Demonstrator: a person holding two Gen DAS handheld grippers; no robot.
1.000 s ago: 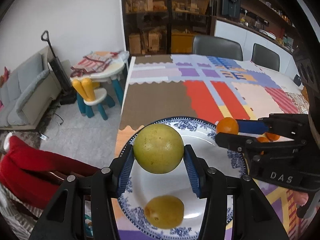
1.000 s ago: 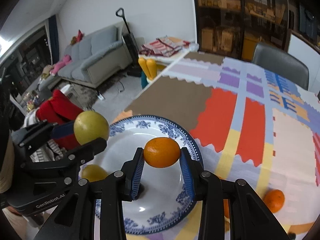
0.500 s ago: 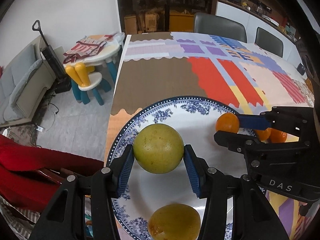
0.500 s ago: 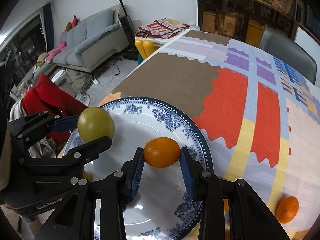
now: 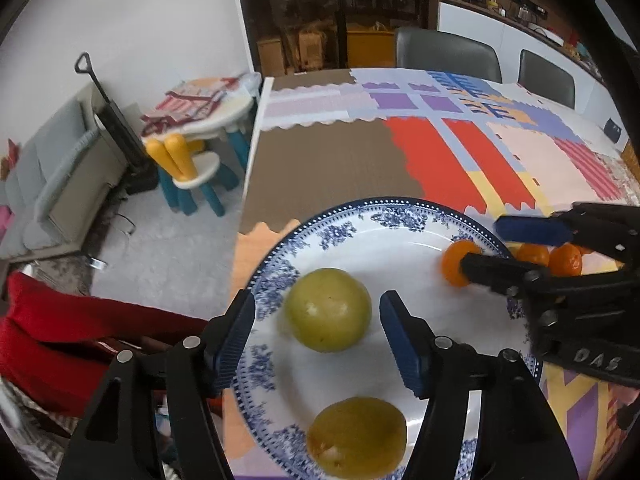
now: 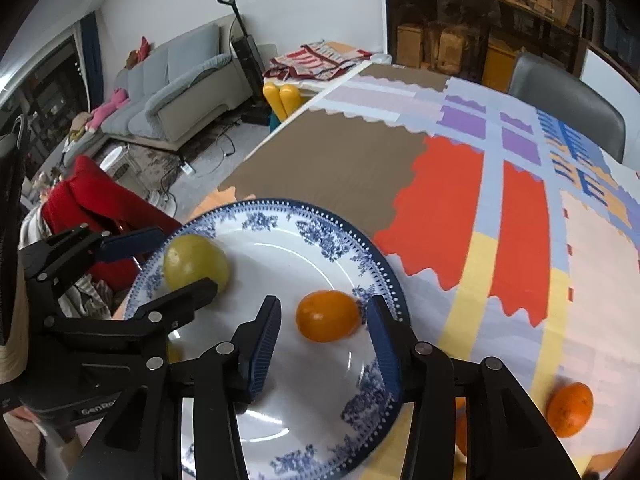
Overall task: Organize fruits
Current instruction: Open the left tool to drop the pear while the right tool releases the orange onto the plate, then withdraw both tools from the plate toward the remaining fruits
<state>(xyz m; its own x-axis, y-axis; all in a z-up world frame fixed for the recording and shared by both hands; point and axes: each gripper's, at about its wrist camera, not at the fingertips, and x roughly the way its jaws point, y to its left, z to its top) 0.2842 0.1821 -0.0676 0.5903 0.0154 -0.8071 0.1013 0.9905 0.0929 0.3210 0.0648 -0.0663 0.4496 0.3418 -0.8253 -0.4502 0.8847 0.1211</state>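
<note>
A blue-and-white plate (image 5: 400, 216) (image 6: 280, 216) lies at the table's near corner. My left gripper (image 5: 320, 332) is open around a yellow-green fruit (image 5: 329, 309) (image 6: 195, 263) that rests on the plate. A second yellow-green fruit (image 5: 356, 438) lies on the plate nearer me. My right gripper (image 6: 324, 336) is open around an orange (image 6: 328, 315) (image 5: 454, 266) resting on the plate's right side. Each gripper shows in the other's view, the right (image 5: 512, 250) and the left (image 6: 156, 264).
Two oranges (image 5: 552, 258) lie on the patchwork cloth (image 5: 480, 152) right of the plate; one orange (image 6: 570, 409) shows near the right fingers. The table edge (image 5: 250, 152) drops to the floor on the left. A red garment (image 5: 60, 328) hangs beside it.
Both grippers have opened. The yellow-green fruit and the orange, held above the plate before, now rest on it.
</note>
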